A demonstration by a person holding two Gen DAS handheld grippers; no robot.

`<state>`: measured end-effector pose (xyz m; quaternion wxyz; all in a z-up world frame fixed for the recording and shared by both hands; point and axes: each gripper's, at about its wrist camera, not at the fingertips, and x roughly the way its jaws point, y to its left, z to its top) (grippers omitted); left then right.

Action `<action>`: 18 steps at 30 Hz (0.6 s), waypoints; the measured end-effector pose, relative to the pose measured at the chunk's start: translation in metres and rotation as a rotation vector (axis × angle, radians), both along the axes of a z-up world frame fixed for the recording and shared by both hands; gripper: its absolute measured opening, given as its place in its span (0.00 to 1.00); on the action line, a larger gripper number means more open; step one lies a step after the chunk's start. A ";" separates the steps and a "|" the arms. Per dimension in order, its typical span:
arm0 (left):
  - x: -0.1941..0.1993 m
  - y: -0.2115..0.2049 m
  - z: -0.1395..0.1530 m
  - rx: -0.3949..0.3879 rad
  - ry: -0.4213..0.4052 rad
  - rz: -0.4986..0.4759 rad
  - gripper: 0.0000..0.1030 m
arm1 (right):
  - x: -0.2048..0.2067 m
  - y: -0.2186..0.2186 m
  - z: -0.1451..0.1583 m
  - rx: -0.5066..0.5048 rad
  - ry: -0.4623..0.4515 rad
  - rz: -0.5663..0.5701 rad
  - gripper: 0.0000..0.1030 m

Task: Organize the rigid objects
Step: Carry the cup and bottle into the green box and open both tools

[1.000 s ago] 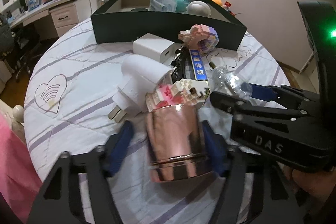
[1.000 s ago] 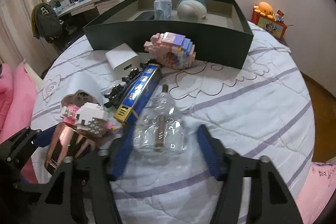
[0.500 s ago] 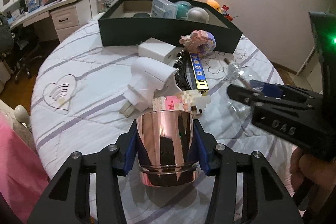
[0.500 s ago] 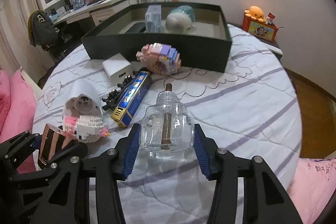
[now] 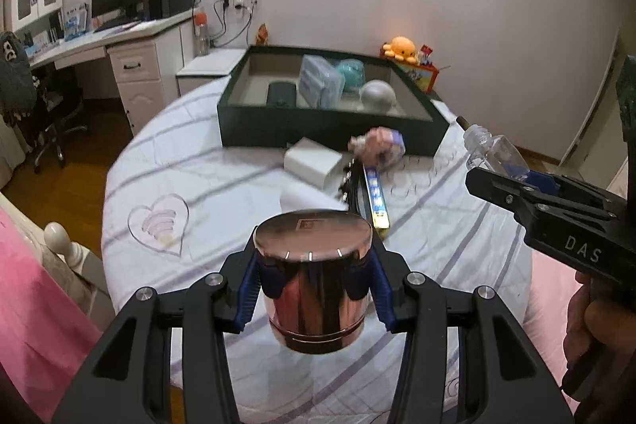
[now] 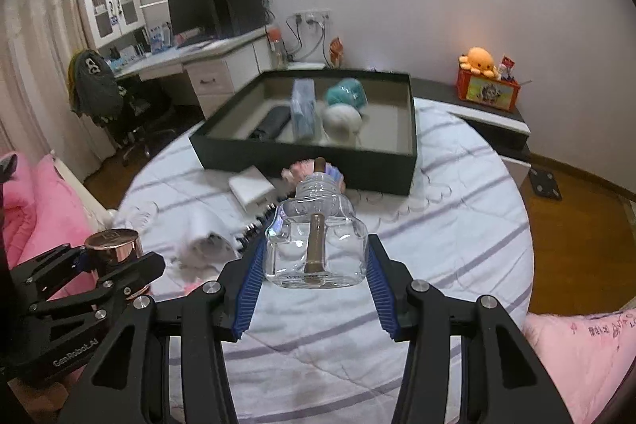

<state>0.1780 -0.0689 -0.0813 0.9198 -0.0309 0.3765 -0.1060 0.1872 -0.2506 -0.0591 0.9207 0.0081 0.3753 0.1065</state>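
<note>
Bedside: "DAS"-lettered tongs, "GenRobot.AI" tongs

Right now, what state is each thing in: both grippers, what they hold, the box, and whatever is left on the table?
left gripper: shut on copper cup, lifted
copper cup: held off the table
right gripper: shut on glass bottle
glass bottle: held, neck pointing away
dark box: open, partly filled
white charger: on the table, outside the box
block toy: on the table by the box wall
blue strip: lying flat on the table
</note>
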 end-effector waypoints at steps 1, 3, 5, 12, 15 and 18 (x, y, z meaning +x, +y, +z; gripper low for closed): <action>0.001 0.000 0.004 -0.001 -0.008 0.001 0.46 | 0.002 0.000 0.004 0.001 -0.009 0.004 0.49; 0.006 0.000 0.009 0.001 -0.021 0.002 0.46 | 0.004 0.003 0.010 0.006 -0.023 0.010 0.49; 0.009 0.000 0.013 -0.001 -0.028 0.002 0.46 | 0.007 0.005 0.015 0.007 -0.035 0.016 0.49; 0.027 0.007 0.037 -0.005 -0.082 0.008 0.46 | 0.019 0.005 0.030 0.001 -0.071 0.019 0.49; 0.044 0.011 0.054 -0.006 -0.121 0.015 0.46 | 0.033 0.004 0.040 -0.005 -0.091 0.012 0.49; 0.069 0.014 0.069 0.000 -0.153 0.025 0.46 | 0.053 0.000 0.050 -0.007 -0.110 0.005 0.49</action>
